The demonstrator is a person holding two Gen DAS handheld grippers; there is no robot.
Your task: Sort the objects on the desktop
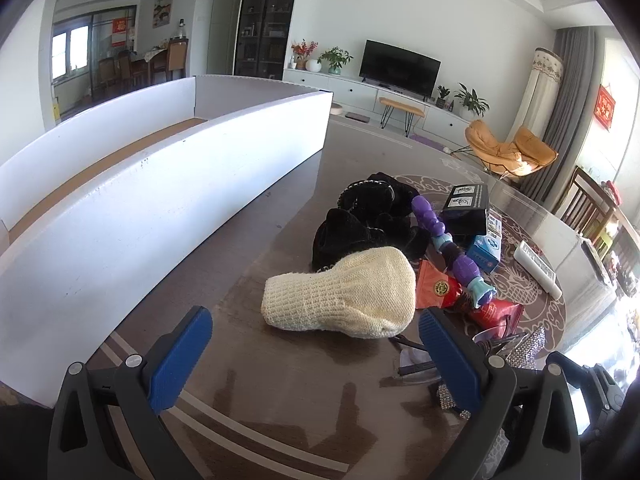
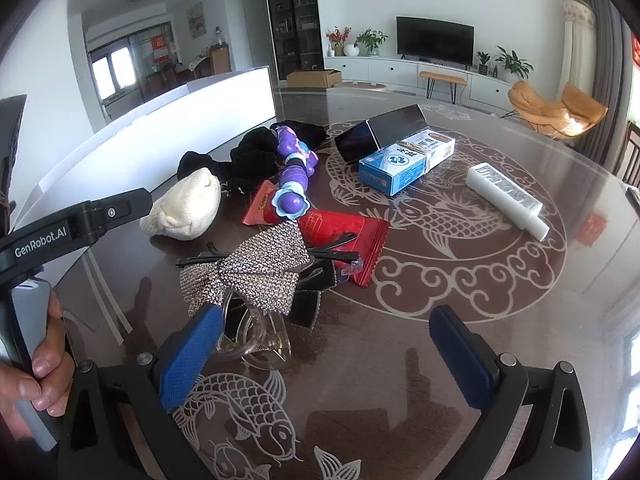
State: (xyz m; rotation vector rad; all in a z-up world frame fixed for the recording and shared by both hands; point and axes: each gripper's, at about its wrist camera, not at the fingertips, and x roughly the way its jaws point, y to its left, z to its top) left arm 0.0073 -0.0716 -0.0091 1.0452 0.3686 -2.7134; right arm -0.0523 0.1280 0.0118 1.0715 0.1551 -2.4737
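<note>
A pile of objects lies on the dark glass-topped table [image 2: 400, 340]. A cream knitted pouch [image 1: 340, 292] lies just ahead of my open, empty left gripper [image 1: 316, 344]; it also shows in the right wrist view [image 2: 184, 208]. Behind it are black velvet scrunchies [image 1: 360, 220], a purple toy [image 1: 452, 248], red packets [image 1: 440, 288], a dark box [image 1: 468, 208] and a blue box [image 1: 486, 250]. My right gripper [image 2: 324, 344] is open and empty, its left finger beside a rhinestone bow hair clip [image 2: 256, 272] and clear glasses [image 2: 256, 340].
A long white open box [image 1: 168, 184] with a brown floor stands along the table's left side. A white tube [image 2: 508, 200] lies at the right. The left gripper's body [image 2: 72, 232] and the holding hand show at the right view's left edge. Chairs stand beyond the table.
</note>
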